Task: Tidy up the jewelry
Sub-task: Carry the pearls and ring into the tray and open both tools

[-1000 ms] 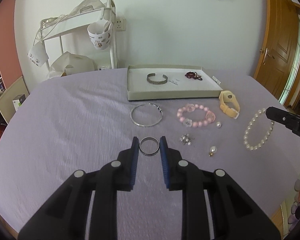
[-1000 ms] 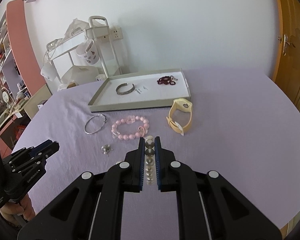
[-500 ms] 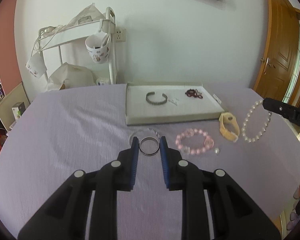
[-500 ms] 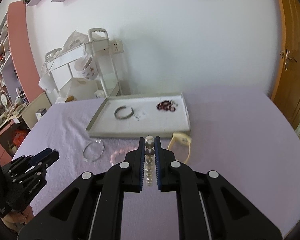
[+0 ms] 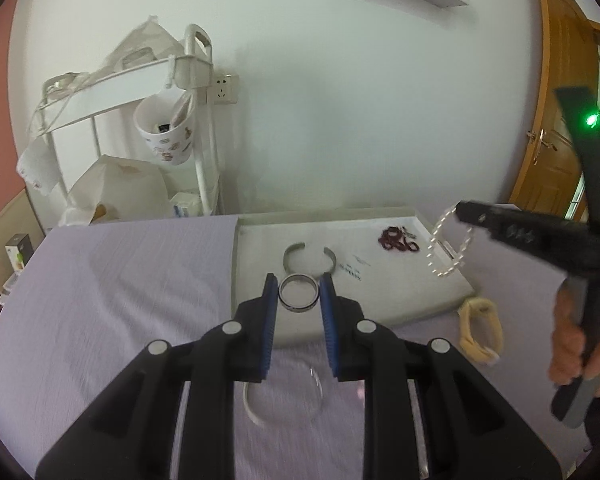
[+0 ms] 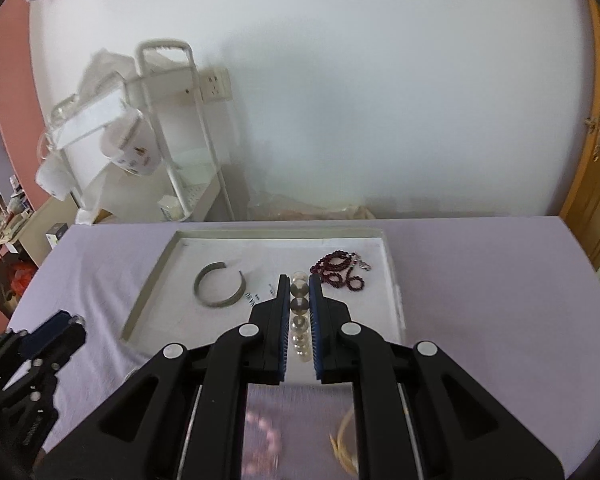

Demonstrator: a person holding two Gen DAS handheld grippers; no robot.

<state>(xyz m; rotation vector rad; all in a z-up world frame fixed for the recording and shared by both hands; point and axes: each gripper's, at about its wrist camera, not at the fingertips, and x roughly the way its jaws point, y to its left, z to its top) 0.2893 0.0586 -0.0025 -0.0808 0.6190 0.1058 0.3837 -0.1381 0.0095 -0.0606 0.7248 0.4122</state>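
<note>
My left gripper [image 5: 299, 285] is shut on a dark metal ring [image 5: 299, 293] and holds it above the near edge of the white tray [image 5: 340, 320]. My right gripper [image 6: 299, 280] is shut on a white pearl bracelet [image 6: 299, 304]. In the left wrist view that bracelet [image 5: 448, 246] dangles from the right gripper [image 5: 466, 210] above the tray's right side. Inside the tray lie a grey open cuff [image 6: 218, 285] and a dark red bead strand [image 6: 338, 270]. The left gripper [image 6: 66, 330] shows at the lower left of the right wrist view.
On the lilac tablecloth in front of the tray lie a thin silver bangle [image 5: 284, 400], a cream watch strap [image 5: 480, 330] and a blurred pink bead bracelet [image 6: 266, 440]. A white rack with a hanging cup [image 5: 166, 136] stands behind the table. A hand [image 5: 576, 344] grips the right tool.
Both grippers have moved forward from the loose jewelry to over the tray, each still holding its piece. The pearl bracelet has been lifted off the cloth and now hangs over the tray.
</note>
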